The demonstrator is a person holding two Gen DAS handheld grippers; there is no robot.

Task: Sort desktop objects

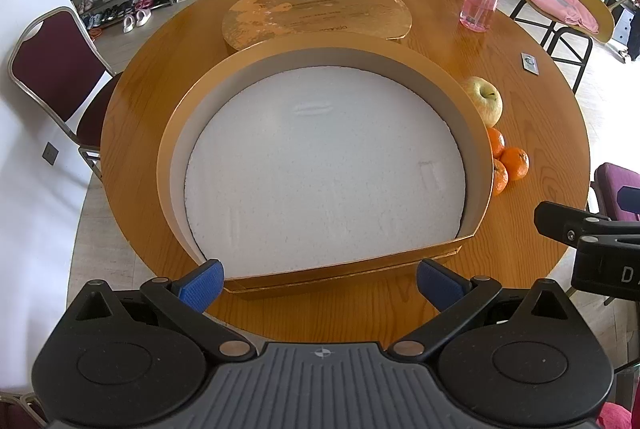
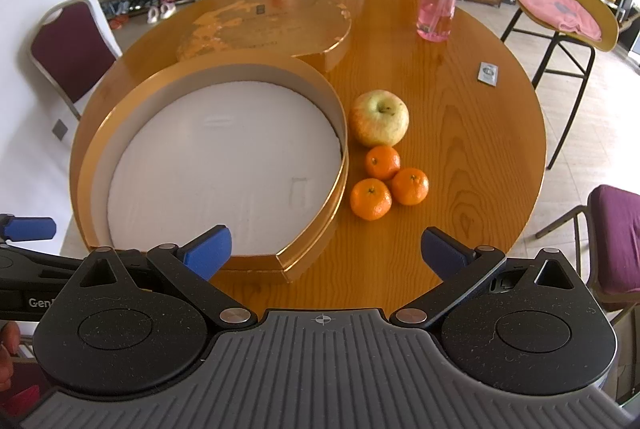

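Left gripper (image 1: 319,283): jaws apart, level, over gold box (image 1: 400,261) near edge | right gripper (image 2: 326,249): jaws apart, level; apple (image 2: 379,117), three tangerines (image 2: 388,181) at 12 o'clock

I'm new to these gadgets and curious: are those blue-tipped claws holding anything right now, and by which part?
Nothing is held. The left gripper and right gripper both gape open, empty, near the gold box; the fruit lies untouched.

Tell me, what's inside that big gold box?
Inside the gold box only a white foam liner shows, with nothing lying on it. Whatever is beneath the foam is covered.
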